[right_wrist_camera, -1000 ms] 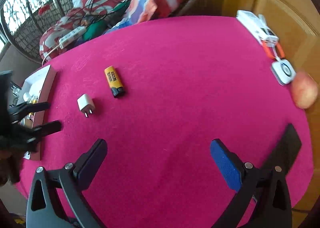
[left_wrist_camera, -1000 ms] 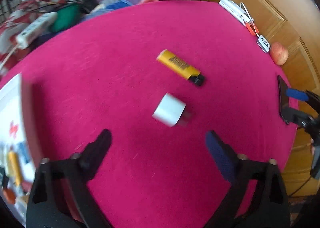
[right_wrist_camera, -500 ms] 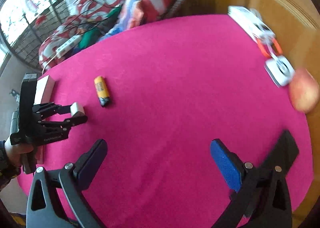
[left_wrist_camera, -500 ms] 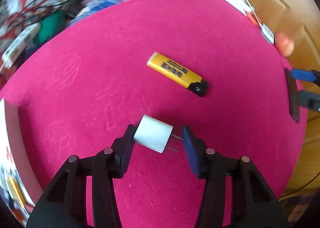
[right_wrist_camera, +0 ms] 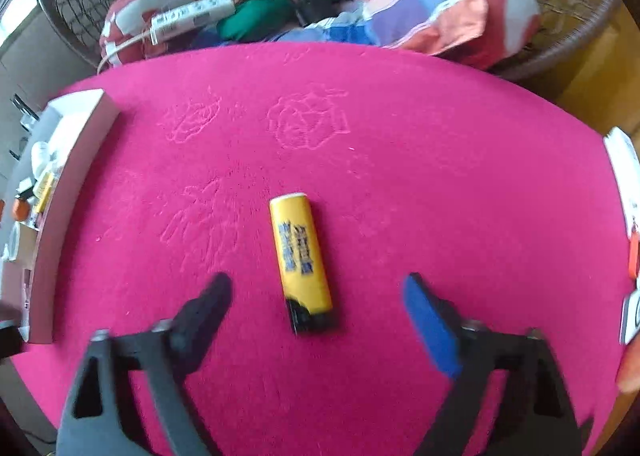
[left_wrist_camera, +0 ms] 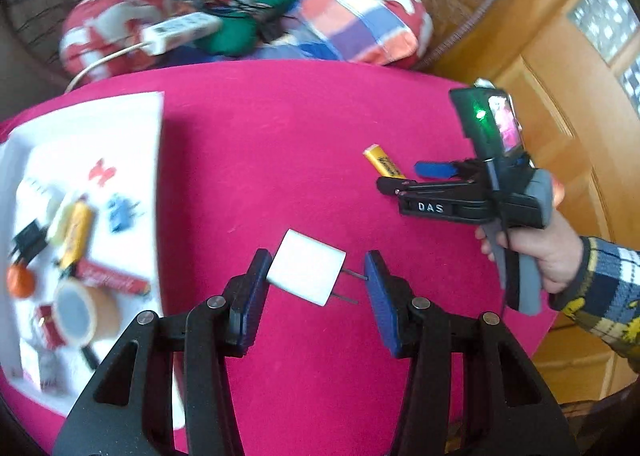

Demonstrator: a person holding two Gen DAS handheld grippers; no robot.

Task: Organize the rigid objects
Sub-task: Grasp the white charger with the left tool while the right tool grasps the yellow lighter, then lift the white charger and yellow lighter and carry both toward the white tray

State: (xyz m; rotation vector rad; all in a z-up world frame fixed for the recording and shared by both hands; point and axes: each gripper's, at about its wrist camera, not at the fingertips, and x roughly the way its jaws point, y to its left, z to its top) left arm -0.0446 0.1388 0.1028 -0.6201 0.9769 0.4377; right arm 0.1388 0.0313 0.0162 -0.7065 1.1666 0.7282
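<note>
My left gripper [left_wrist_camera: 316,276] is shut on a white plug adapter [left_wrist_camera: 306,273], held above the pink table with its two prongs pointing at the right pad. A white tray [left_wrist_camera: 132,120] with several small items lies to its left. My right gripper [right_wrist_camera: 316,298] is open, its fingers either side of the black end of a yellow lighter [right_wrist_camera: 300,256] lying on the cloth. In the left wrist view the right gripper [left_wrist_camera: 404,178] reaches over the lighter [left_wrist_camera: 382,162].
The tray [right_wrist_camera: 76,160] holds a tape roll [left_wrist_camera: 80,312], a yellow lighter [left_wrist_camera: 76,232], an orange ball [left_wrist_camera: 18,282] and a blue part [left_wrist_camera: 120,212]. Cushions, cables and a white power strip [right_wrist_camera: 192,14] lie beyond the table's far edge. Wooden cabinets stand at right.
My left gripper has closed on the plug adapter, lifted it and swung left toward the tray. My right gripper has moved in close over the yellow lighter.
</note>
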